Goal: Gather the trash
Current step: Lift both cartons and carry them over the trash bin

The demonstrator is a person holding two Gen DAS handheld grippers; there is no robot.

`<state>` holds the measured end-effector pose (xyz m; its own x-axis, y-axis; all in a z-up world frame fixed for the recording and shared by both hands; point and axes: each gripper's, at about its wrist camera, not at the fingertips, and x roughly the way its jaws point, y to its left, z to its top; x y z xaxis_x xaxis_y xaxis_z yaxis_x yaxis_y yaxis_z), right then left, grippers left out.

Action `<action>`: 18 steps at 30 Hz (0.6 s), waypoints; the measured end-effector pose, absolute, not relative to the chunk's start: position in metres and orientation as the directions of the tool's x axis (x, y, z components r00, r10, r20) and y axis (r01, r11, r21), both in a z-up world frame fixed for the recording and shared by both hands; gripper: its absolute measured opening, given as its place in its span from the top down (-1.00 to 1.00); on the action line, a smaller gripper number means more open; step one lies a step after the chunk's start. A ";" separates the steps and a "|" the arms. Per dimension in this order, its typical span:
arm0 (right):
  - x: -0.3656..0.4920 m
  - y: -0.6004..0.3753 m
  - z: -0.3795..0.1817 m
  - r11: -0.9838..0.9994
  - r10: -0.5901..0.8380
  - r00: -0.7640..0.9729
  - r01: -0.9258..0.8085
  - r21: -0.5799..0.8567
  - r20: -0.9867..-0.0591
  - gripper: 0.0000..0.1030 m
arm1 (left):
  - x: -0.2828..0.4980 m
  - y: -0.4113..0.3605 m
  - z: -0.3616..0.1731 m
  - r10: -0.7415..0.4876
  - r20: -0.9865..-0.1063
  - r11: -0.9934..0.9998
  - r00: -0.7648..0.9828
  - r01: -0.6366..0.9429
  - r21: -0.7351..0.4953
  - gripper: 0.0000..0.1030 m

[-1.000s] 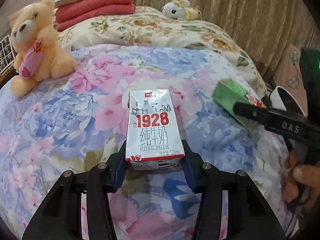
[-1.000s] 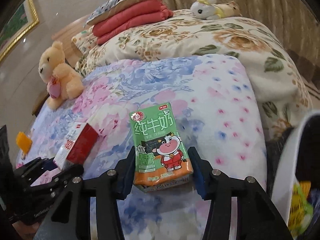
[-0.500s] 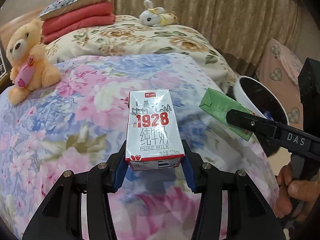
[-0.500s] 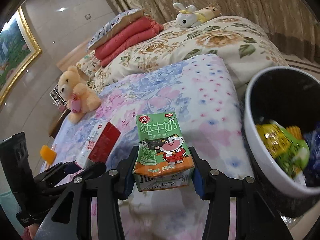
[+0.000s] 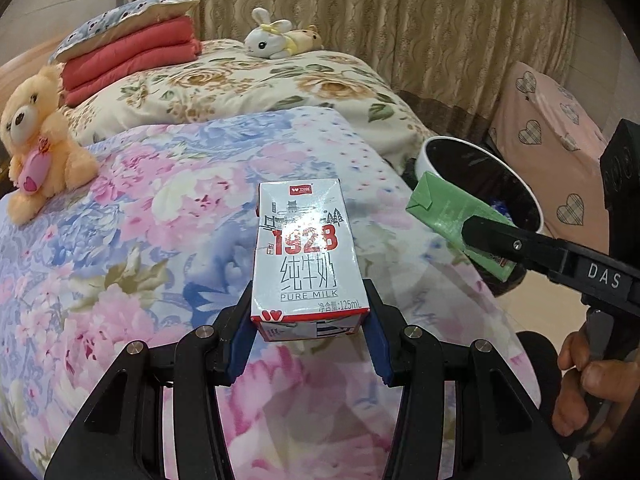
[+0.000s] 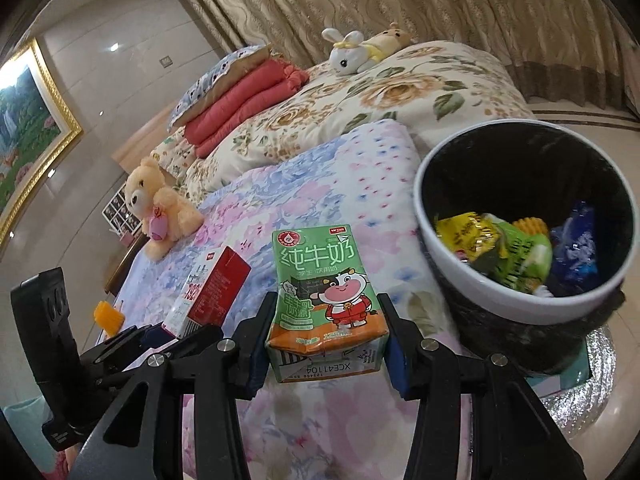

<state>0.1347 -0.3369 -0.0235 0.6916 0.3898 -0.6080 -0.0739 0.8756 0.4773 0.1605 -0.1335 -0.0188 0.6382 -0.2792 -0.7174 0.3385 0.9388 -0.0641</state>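
My left gripper [image 5: 307, 322] is shut on a white and red "1928" milk carton [image 5: 306, 254], held above the floral bedspread. My right gripper [image 6: 323, 334] is shut on a green milk carton [image 6: 324, 292] with a cartoon cow, held above the bed's edge just left of the trash bin [image 6: 436, 258]. The bin is white-rimmed, lined black, and holds several snack wrappers [image 6: 512, 256]. In the left wrist view the green carton [image 5: 448, 216] and right gripper [image 5: 496, 250] hang in front of the bin [image 5: 480, 150]. In the right wrist view the red carton [image 6: 214, 292] shows at left.
A peach teddy bear [image 5: 36, 144] sits on the bed at left. Folded red blankets [image 5: 132, 60] and a white bunny toy [image 5: 276, 40] lie further back. A pink heart-patterned box [image 5: 556, 148] stands right of the bin. An orange item [image 6: 108, 316] lies at far left.
Both grippers have carried their cartons to the right toward the bin. The bin has come fully into the right wrist view, beside the green carton.
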 end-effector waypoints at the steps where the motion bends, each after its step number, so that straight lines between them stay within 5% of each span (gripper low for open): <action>1: 0.133 -0.340 -0.023 0.874 0.388 0.695 -0.069 0.480 -0.605 0.06 | 0.160 -0.136 -0.018 -0.283 -0.716 0.937 0.638 0.343 -0.064 0.08; 18: 0.118 -0.411 -0.010 0.874 0.284 0.760 0.046 0.484 -0.585 0.06 | 0.158 -0.199 -0.002 -0.388 -0.710 0.877 0.588 0.472 -0.089 0.08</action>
